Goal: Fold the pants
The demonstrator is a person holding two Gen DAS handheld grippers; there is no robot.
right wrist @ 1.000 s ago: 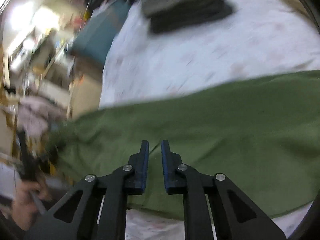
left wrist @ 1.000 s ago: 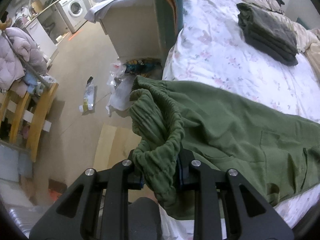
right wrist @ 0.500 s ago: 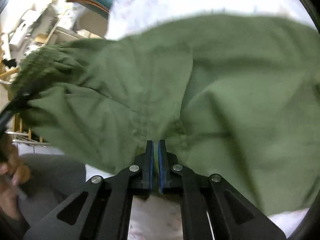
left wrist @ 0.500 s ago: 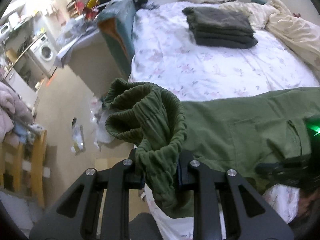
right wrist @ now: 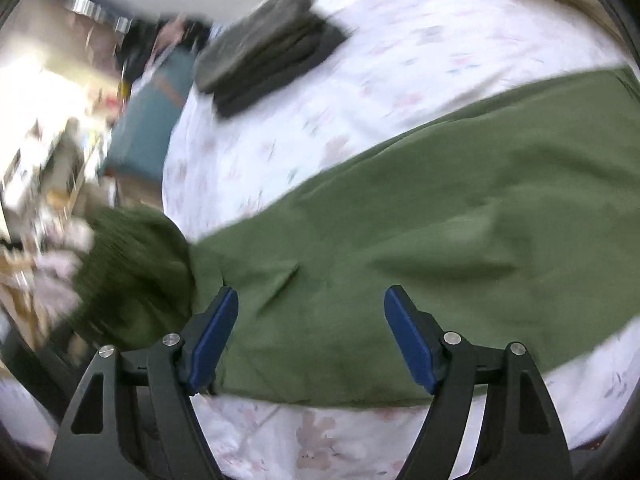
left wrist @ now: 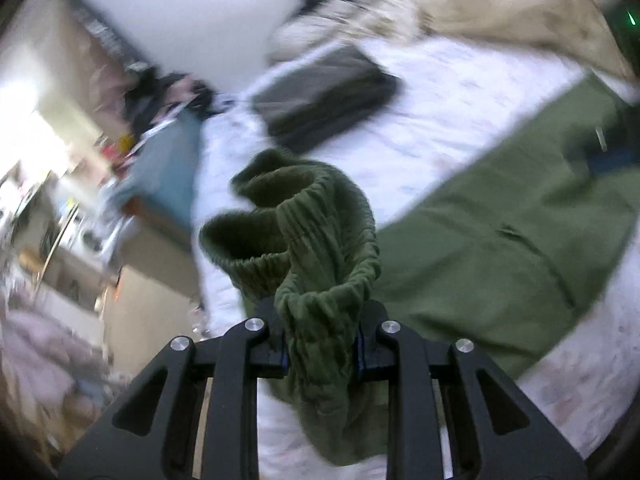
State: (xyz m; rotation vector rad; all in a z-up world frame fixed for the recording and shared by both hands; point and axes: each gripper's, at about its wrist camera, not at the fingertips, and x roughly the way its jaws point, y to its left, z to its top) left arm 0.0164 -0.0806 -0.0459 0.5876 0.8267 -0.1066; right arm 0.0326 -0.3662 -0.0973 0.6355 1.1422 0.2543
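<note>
Now, pants (left wrist: 500, 256): one green pair, spread flat across the bed (left wrist: 460, 92), ribbed waistband bunched and lifted at the bed's left edge.
Waistband versus left gripper (left wrist: 320, 344): pinched between both fingers, gathered elastic looping up ahead of the tips, a fold of cloth hanging below them.
Left jaws: clenched on the waistband, only a narrow gap, filled with green cloth.
Pants versus right gripper (right wrist: 310, 332): flat green cloth lying beyond and beneath the spread fingers, none of it caught between the pads (right wrist: 212, 336).
Right jaws: released, standing wide, having just been opening; whether the blue pads touch the cloth cannot be told.
Waistband in right view (right wrist: 136, 276): blurred dark-green bunch to the left of the left finger.
Count, grippers: two, one per view; part of the right one showing at the right edge of the left view.
Count, folded clothes: one dark grey stack (right wrist: 268, 48), lying farther up the bed, well apart from the pants.
Bed cover: white with faint pink flowers.
Sharpness: both views smeared with motion blur.
</note>
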